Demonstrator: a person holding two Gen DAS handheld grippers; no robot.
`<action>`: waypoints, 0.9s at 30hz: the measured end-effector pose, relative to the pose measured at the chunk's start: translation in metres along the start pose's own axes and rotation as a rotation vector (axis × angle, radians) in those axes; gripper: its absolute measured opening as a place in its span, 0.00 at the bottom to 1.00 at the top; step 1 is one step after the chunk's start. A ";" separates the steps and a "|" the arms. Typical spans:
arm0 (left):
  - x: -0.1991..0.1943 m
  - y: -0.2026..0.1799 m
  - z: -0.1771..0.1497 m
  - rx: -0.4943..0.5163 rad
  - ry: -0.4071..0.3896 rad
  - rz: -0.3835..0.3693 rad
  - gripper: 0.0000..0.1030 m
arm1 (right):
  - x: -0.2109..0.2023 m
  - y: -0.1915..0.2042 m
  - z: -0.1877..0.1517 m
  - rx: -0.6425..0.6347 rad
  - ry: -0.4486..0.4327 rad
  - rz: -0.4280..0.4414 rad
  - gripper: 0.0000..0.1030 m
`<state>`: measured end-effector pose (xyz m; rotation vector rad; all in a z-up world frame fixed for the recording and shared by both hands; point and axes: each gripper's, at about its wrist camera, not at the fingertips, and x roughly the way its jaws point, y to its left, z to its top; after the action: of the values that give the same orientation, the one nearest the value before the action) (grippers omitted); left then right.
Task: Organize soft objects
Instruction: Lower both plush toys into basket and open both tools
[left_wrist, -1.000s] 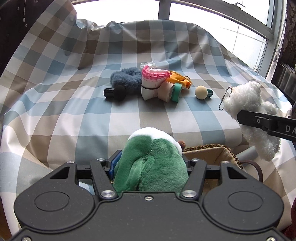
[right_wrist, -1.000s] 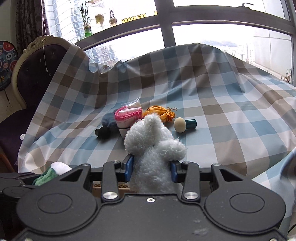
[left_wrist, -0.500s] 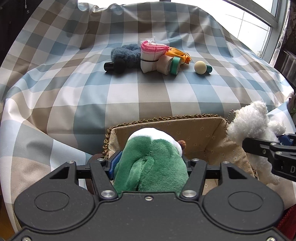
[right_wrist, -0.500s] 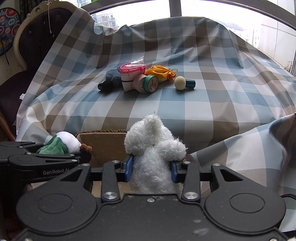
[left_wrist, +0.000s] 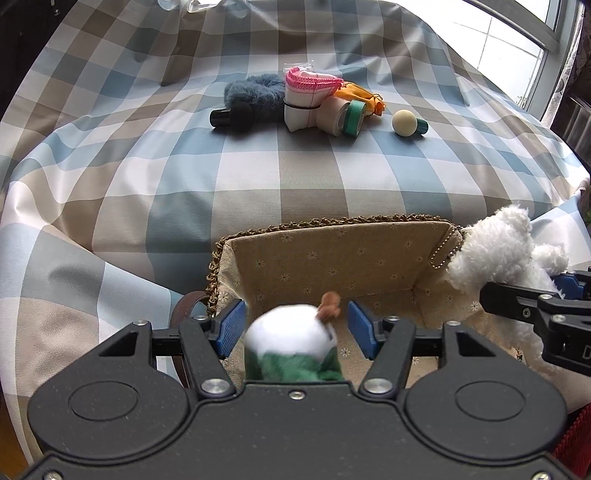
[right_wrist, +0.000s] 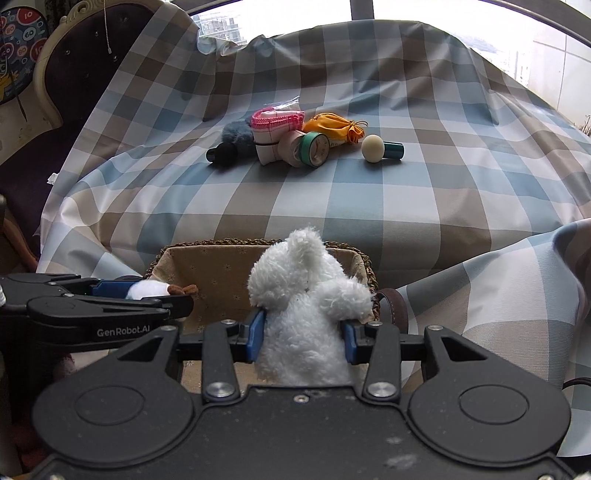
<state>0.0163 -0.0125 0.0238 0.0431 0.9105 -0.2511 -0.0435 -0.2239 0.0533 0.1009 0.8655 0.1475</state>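
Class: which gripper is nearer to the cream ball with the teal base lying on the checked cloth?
Right. The cream ball lies far beyond both; the right gripper sits on its side of the fabric-lined basket, the left gripper further across.

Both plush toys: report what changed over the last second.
Both grippers came down over the basket. The left gripper is opening, its pads off the green toy; the right gripper is opening around the white toy. The pile stayed put.
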 end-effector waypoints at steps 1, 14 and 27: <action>0.000 0.000 0.000 0.000 0.000 0.002 0.57 | 0.000 0.000 0.000 0.001 0.002 0.002 0.41; -0.003 0.000 0.000 -0.002 -0.010 0.002 0.61 | -0.001 -0.002 -0.001 -0.001 -0.016 0.011 0.48; -0.002 0.000 0.001 0.003 -0.010 0.006 0.62 | 0.003 -0.005 -0.003 0.014 -0.008 0.011 0.51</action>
<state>0.0154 -0.0123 0.0259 0.0475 0.8996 -0.2465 -0.0436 -0.2279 0.0486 0.1194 0.8585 0.1514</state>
